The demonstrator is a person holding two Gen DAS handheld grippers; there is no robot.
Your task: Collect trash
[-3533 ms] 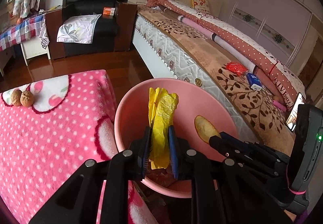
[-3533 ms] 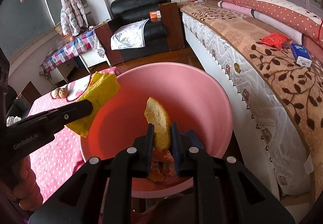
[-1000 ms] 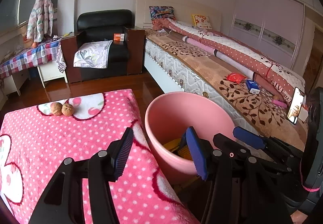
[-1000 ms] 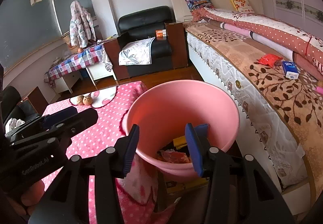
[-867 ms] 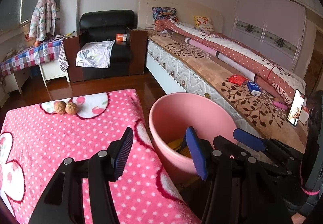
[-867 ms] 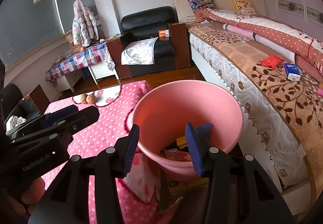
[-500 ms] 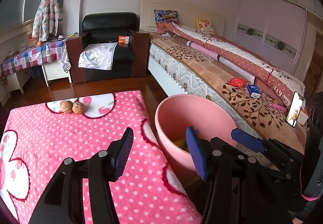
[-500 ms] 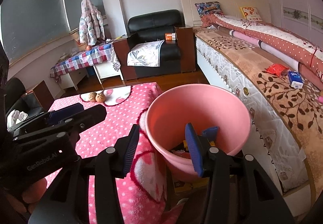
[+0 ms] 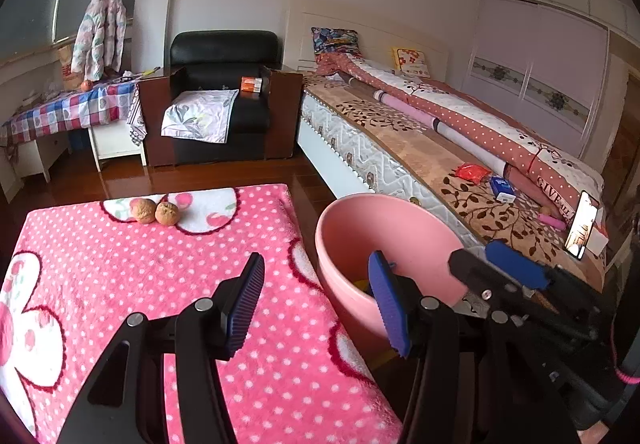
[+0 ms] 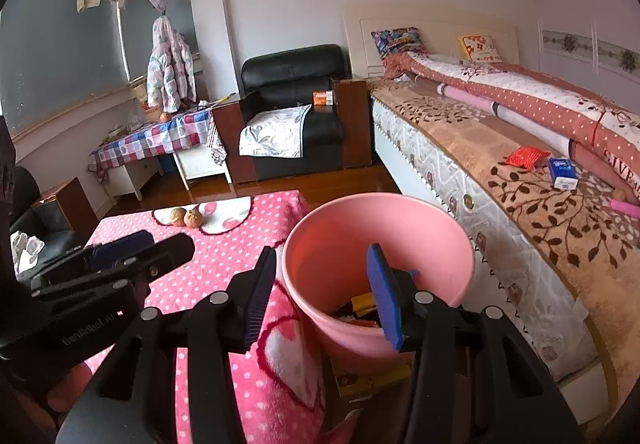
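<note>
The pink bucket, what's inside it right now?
The pink bucket holds some trash at the bottom: a yellow piece and dark and red scraps beside it. The near rim and the right gripper, jaws open, cover the rest of the bottom.

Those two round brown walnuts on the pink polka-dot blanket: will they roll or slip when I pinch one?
The two round brown walnuts look hard and wrinkled, so the ribbed pads should probably bite. Being round, one may squirt out if pinched off-centre. The fuzzy pink polka-dot blanket likely damps rolling. They touch, so its neighbour may shift.
</note>
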